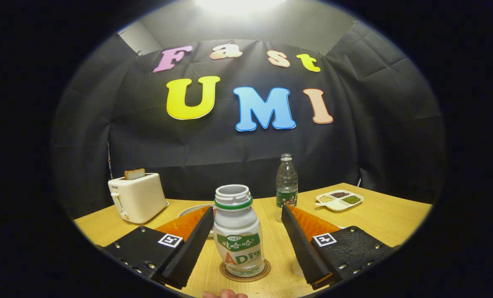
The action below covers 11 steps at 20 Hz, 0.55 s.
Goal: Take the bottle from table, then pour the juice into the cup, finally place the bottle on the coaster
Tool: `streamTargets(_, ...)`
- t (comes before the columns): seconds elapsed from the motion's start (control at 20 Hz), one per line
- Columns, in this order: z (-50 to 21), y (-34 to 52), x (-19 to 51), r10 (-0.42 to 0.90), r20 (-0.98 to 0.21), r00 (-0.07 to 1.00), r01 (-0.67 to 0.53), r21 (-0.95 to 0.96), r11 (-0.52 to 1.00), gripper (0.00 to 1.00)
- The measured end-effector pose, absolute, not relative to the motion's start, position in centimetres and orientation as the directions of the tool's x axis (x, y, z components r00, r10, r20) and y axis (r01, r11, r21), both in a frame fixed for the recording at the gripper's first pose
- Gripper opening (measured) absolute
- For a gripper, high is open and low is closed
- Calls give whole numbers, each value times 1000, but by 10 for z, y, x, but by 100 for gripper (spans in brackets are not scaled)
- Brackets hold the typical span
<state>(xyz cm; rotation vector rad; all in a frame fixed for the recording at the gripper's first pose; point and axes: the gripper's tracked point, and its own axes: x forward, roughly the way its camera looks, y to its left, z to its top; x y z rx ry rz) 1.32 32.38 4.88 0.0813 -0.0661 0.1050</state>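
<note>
Beyond the hand-held gripper [246, 231], a toaster [138, 198] with bread [134, 174] stands far left, a water bottle [287, 181] ahead, a divided tray [339, 200] far right.

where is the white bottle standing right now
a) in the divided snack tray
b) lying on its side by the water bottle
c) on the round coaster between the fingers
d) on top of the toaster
c: the white bottle stands upright on the round coaster, between the open gripper fingers, which do not touch it.
</note>
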Motion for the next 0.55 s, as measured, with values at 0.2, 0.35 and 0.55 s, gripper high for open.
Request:
streamTargets(0.2, 93, 313, -12, 116, 99, 988, -123, 63, 990, 99)
streamTargets(0.35, 108, 294, -26, 87, 136, 987, -98, 74, 992, 99)
streamTargets(0.55, 117, 303, -43, 151, 137, 979, -159, 53, 986, 99)
